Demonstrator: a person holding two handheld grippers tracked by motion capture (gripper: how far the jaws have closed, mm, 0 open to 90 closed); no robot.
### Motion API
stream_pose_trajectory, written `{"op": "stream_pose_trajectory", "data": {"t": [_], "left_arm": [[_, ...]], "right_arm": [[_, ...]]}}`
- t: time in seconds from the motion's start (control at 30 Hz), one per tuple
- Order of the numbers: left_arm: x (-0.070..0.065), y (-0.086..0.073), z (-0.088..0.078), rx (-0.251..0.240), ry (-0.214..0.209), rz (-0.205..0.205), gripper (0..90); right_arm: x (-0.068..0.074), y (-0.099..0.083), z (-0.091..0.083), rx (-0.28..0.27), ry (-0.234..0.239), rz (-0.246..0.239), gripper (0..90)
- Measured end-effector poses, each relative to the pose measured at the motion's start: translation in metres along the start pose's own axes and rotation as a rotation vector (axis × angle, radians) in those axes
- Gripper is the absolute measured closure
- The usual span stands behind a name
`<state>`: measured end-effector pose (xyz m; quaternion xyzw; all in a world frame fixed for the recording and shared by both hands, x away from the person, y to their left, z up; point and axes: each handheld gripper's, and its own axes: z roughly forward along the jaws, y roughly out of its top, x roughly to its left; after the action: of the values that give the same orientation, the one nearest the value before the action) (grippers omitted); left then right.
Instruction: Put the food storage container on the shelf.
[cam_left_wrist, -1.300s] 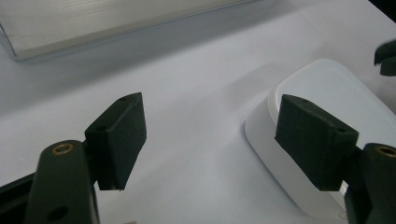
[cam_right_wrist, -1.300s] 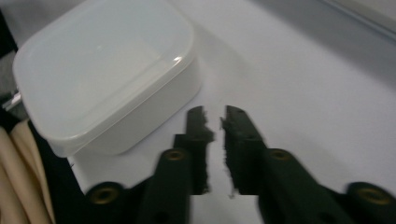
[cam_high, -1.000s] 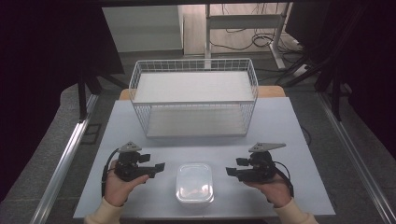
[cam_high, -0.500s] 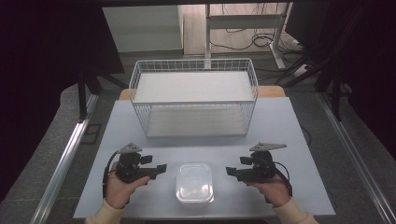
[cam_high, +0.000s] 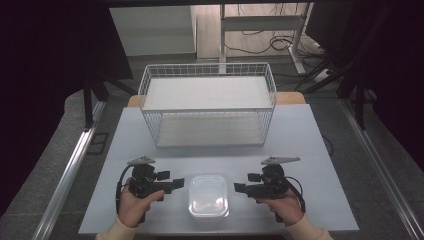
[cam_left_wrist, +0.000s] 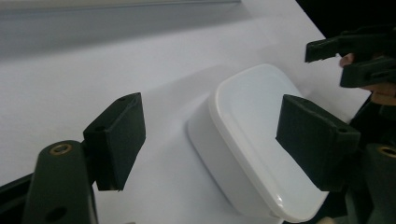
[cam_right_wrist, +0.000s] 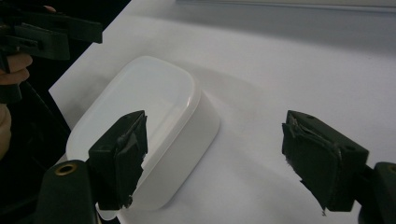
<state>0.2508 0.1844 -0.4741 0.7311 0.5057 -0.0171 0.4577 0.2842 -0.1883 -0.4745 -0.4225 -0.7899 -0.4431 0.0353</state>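
A white, rounded-rectangular plastic container with its lid on (cam_high: 208, 195) lies at the near edge of the pale grey table (cam_high: 310, 150), midway between the two hands. The left gripper (cam_high: 172, 182) hovers just to its left and the right gripper (cam_high: 242, 183) just to its right, both pointing inward at it and neither touching it.

In the left gripper view the two black jaws stand spread wide with nothing between them; the container (cam_left_wrist: 261, 140) lies ahead, partly behind the right-hand jaw. In the right gripper view the jaws have just been opening and now stand wide apart over bare tabletop, the container (cam_right_wrist: 149, 121) lying ahead behind the left-hand jaw.

Farther back, well apart from the container, a white wire-mesh rectangular basket (cam_high: 207, 107) stands in the middle of the table, with open tabletop between the two. Nothing stands between either gripper and the container. Beyond the table, cables (cam_high: 260, 42) trail across the floor by a metal frame.
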Motion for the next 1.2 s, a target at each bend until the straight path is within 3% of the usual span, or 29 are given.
{"op": "stream_pose_trajectory", "data": {"t": [0.23,0.4,0.7,1.2], "left_arm": [[-0.003,-0.005,0.013,0.032,-0.027,-0.015,23.2],[-0.003,-0.007,0.015,0.022,-0.08,-0.045,23.3],[-0.002,-0.01,0.021,0.048,-0.081,-0.065,23.4],[0.003,-0.02,0.033,0.079,-0.164,-0.164,28.9]], "right_arm": [[0.005,-0.002,0.01,0.026,0.017,0.018,22.8],[0.009,-0.003,0.015,0.019,0.042,0.063,22.9],[0.011,-0.005,0.023,0.028,0.061,0.104,24.9],[0.011,-0.014,0.036,0.048,0.114,0.189,37.0]]}}
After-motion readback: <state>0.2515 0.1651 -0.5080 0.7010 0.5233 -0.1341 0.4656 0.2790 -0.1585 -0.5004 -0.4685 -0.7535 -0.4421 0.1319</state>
